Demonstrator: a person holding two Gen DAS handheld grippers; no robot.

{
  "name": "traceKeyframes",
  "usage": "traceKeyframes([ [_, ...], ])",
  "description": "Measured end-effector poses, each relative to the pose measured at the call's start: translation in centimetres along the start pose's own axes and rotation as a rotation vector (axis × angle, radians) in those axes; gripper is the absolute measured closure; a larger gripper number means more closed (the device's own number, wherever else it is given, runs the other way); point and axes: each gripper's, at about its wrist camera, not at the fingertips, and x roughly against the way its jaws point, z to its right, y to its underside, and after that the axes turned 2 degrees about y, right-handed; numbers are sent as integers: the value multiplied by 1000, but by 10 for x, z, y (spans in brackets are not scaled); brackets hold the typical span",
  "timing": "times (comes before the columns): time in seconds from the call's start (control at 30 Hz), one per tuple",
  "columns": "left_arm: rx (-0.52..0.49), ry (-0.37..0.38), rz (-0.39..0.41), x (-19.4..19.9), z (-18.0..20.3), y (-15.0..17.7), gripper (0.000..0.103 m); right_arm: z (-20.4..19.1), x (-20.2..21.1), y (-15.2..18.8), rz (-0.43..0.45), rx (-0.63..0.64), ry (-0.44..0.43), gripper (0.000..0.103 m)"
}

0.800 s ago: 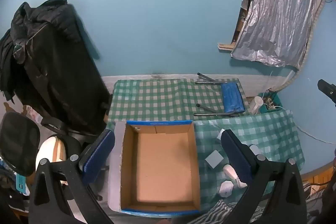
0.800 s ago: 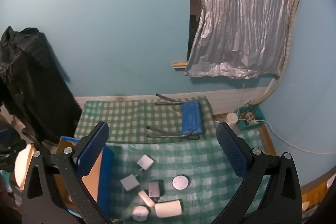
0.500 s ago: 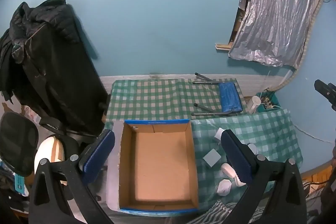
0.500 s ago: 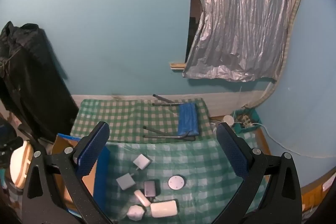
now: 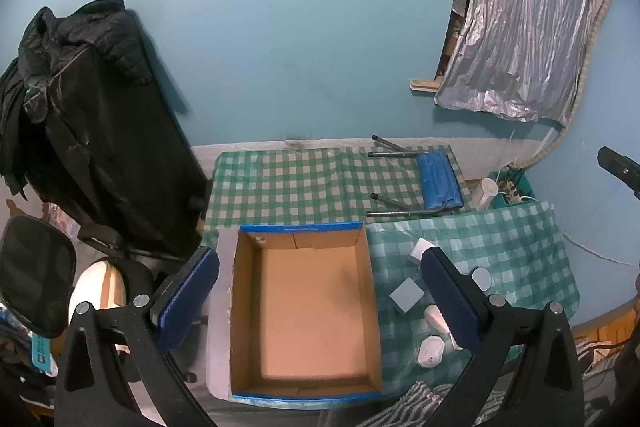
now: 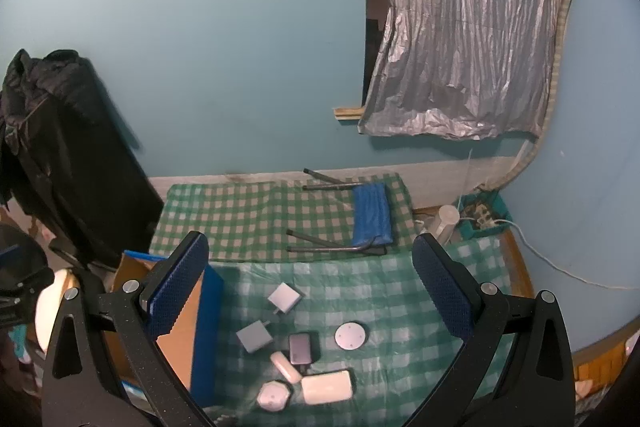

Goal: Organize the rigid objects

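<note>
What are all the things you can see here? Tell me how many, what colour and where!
Cardboard box: 1, brown with blue edges, left of the small things, empty.
Small hard objects: 7, white, grey and pinkish, clustered on the cloth.
Checked cloth: green and white, under the objects.
Folding stool: 1, blue seat, lying tipped at the back.
Black jacket: 1, hung on the left.
Silver sheet: 1, on the wall.
Left gripper: open, above the box.
Right gripper: open, above the objects.

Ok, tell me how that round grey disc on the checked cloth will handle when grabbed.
The round grey disc lies flat and thin, so it probably won't roll or tip. Its low edge gives the fingers little to grip, and its smooth-looking face may slip. It looks rigid and likely light.
</note>
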Motion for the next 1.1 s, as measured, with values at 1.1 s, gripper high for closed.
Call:
traceKeyframes([
  [1.1, -16, -6, 0, -2, 4, 2, 1, -1, -10, 3, -18, -2, -30, 2],
])
